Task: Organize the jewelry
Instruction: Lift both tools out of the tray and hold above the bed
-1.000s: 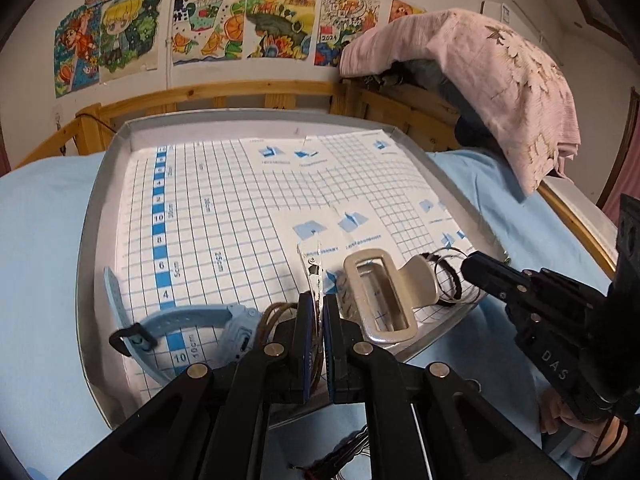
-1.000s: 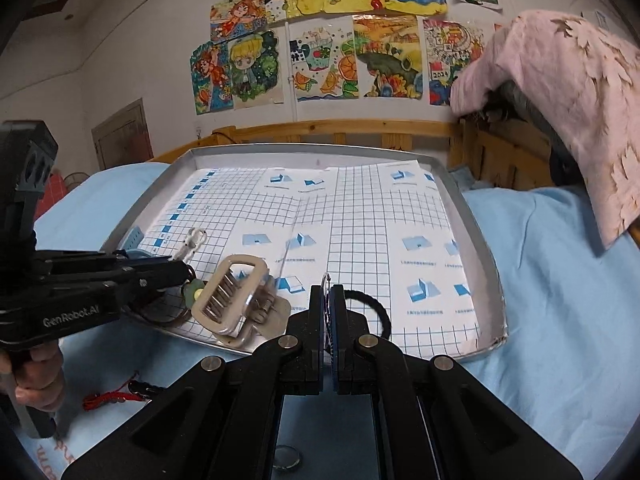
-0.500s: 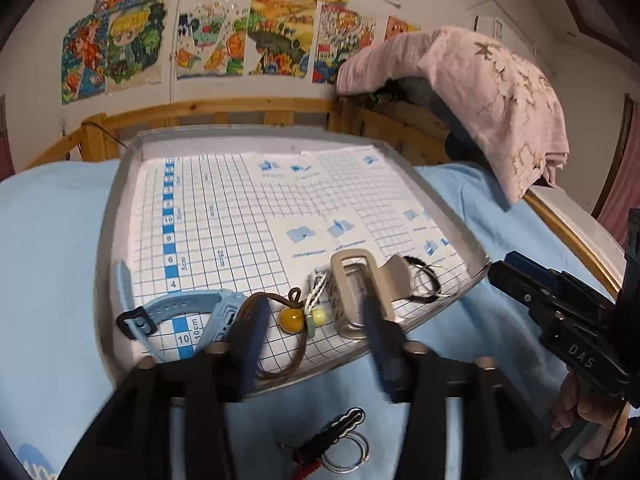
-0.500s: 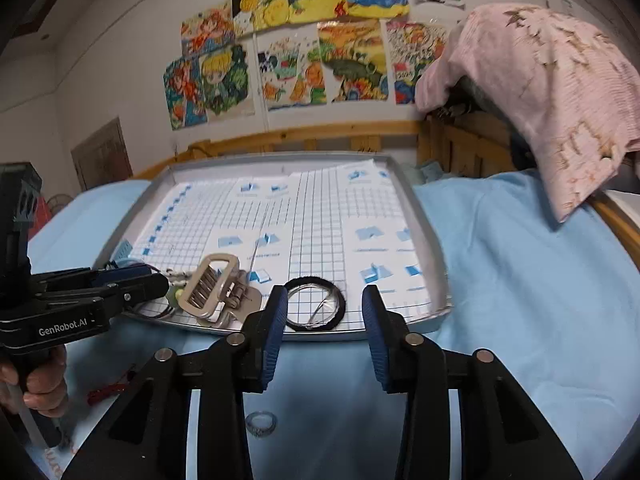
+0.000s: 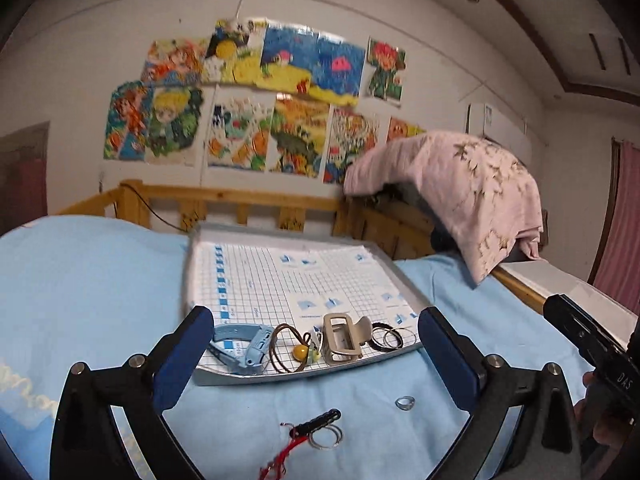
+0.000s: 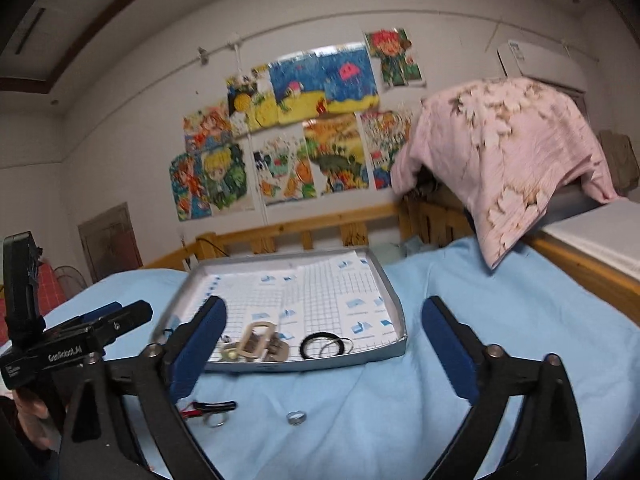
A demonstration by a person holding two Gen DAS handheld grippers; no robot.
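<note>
A grey tray [image 5: 192, 272] lined with grid paper lies on a blue bed; it also shows in the right wrist view [image 6: 394, 300]. Along its near edge lie a blue watch [image 5: 246, 346], a brown cord bracelet with a yellow bead [image 5: 298, 350], a beige hair claw [image 5: 340, 338] and black and metal rings [image 5: 386, 338]. On the sheet in front lie a silver ring [image 5: 405, 403] and a black-and-red cord with metal rings [image 5: 316, 432]. My left gripper [image 5: 316, 354] is open wide and empty, pulled back from the tray. My right gripper [image 6: 324, 344] is open wide and empty too.
A wooden bed rail [image 5: 240, 204] runs behind the tray. A pink cloth [image 5: 460, 184] hangs over the rail at the back right. Drawings cover the wall. The blue sheet [image 6: 500, 320] stretches on both sides of the tray.
Both grippers went from shut to wide open and drew back from the tray. The bead bracelet and the rings now lie released on the tray's near edge.
</note>
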